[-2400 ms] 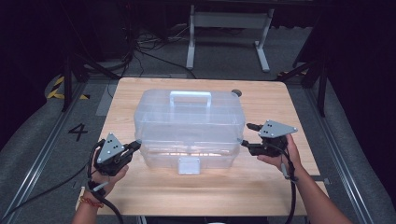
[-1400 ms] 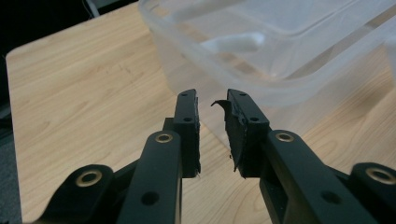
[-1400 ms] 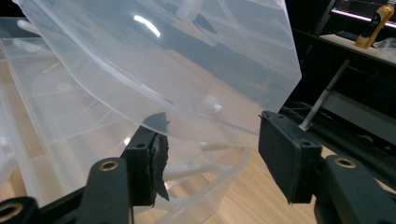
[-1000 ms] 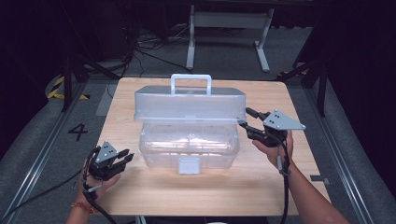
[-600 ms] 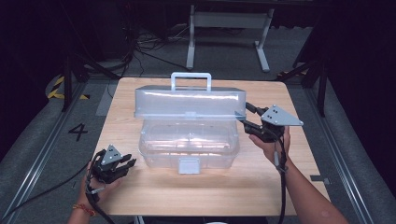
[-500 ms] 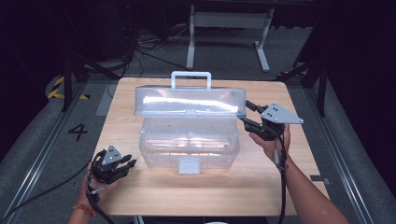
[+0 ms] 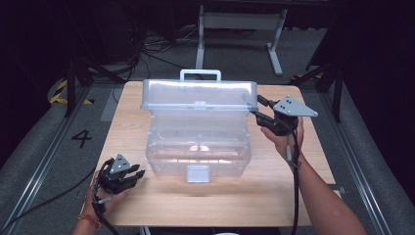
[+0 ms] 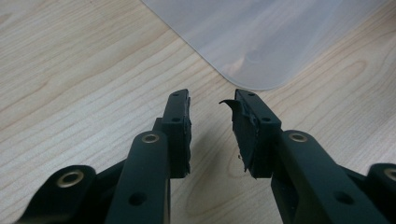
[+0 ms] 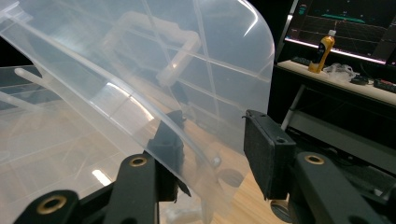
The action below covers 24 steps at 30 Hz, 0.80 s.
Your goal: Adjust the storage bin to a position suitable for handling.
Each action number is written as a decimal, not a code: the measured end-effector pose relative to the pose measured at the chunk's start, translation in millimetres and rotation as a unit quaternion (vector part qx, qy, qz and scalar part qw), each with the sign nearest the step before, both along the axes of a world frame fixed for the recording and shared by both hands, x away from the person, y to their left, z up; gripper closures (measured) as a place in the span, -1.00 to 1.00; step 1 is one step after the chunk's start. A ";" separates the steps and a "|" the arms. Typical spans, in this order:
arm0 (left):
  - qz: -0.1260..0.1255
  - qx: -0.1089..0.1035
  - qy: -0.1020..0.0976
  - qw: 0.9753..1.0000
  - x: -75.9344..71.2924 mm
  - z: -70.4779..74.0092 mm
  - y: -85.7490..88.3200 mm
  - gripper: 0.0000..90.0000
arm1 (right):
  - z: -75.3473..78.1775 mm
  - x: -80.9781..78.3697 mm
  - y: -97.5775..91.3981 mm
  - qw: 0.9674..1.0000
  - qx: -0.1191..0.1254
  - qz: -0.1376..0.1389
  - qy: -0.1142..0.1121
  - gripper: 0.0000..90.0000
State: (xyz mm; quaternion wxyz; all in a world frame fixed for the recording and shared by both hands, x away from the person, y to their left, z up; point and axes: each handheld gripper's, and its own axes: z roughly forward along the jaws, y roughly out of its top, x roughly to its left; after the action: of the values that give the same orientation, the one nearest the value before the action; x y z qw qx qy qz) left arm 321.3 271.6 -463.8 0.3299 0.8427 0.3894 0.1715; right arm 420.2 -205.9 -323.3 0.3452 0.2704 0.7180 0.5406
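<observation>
A clear plastic storage box stands mid-table on the wooden table. Its lid is swung up nearly upright, with the handle on top. My right gripper is at the lid's right end. In the right gripper view the lid has its rim between the jaws of this gripper: one jaw lies behind the rim, the other stands just off it. The jaws have just been closing. My left gripper rests low by the box's front-left corner. It is open and holds nothing, with the box corner ahead.
The box's front latch faces the near table edge. A metal stand and cables lie on the floor behind the table. A bottle and a screen sit on a desk far off to the right.
The lid has swung from shut to nearly upright, and my right gripper rose and moved back with its right end. My left gripper left the box's side, moved to the front left, then stayed put.
</observation>
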 end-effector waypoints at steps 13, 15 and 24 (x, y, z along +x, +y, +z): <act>-0.005 0.005 0.024 1.000 3.5 -7.6 -3.3 0.45 | 10.5 20.7 1.7 1.000 0.005 -0.013 0.012 0.40; -0.007 0.012 0.017 1.000 4.6 -7.3 -2.8 0.44 | 11.8 22.8 2.5 1.000 0.005 -0.016 0.014 0.41; 0.005 -0.009 0.016 1.000 6.3 -10.5 0.4 0.35 | 14.7 29.2 5.8 0.999 0.016 -0.034 0.016 0.46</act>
State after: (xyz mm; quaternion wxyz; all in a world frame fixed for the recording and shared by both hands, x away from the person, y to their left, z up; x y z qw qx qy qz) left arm 327.6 272.0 -474.3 0.3306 0.8401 0.4007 0.1561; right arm 449.4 -200.1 -308.6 0.3476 0.3090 0.7050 0.5355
